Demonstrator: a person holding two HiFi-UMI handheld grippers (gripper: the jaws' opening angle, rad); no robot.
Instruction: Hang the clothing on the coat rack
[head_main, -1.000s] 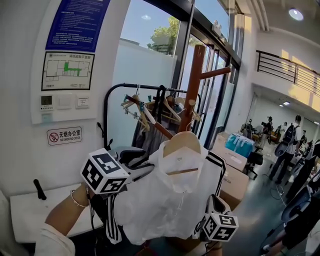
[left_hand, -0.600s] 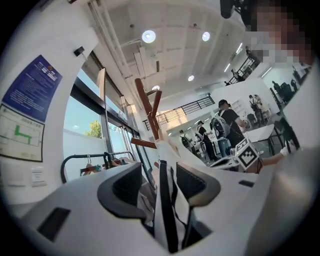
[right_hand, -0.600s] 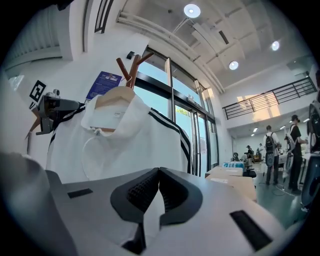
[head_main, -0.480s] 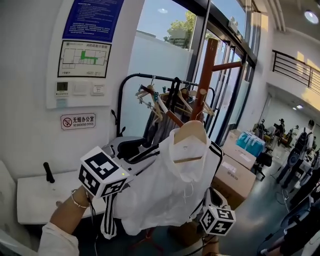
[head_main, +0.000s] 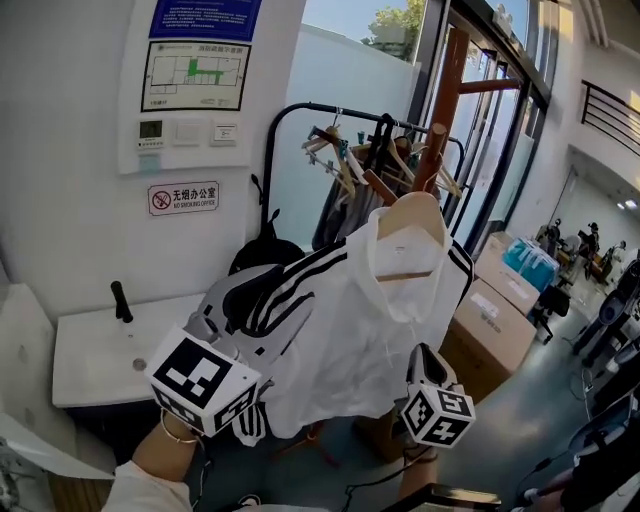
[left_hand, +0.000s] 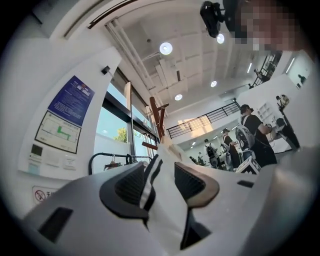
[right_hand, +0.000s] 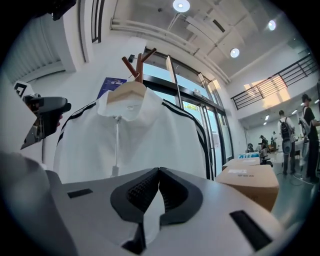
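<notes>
Sleeve (head_main: 265, 300) now drawn out toward 9 o'clock. Left gripper (left_hand: 159, 186) jaws wide, closing round sleeve; right gripper (right_hand: 159, 192) jaws pinch hem (right_hand: 150, 212). Jacket (head_main: 350, 340) on hanger (head_main: 412, 215) at coat rack (head_main: 445, 110): likely just straightening left.

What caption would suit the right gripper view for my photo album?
The right gripper, jaws pinching the fabric of a white striped jacket on its wooden hanger.

The left gripper (left_hand: 159, 184) has dropped lower and drawn the sleeve (head_main: 275, 290) out to the left. Before, the sleeve hung limp beside the jacket (head_main: 370, 330); now it stretches sideways from the shoulder, stripes up. The jaws are closing on the fold between them. The head has turned left, so the rack (head_main: 447, 110) sits further right and more of the table (head_main: 95, 350) shows.
</notes>
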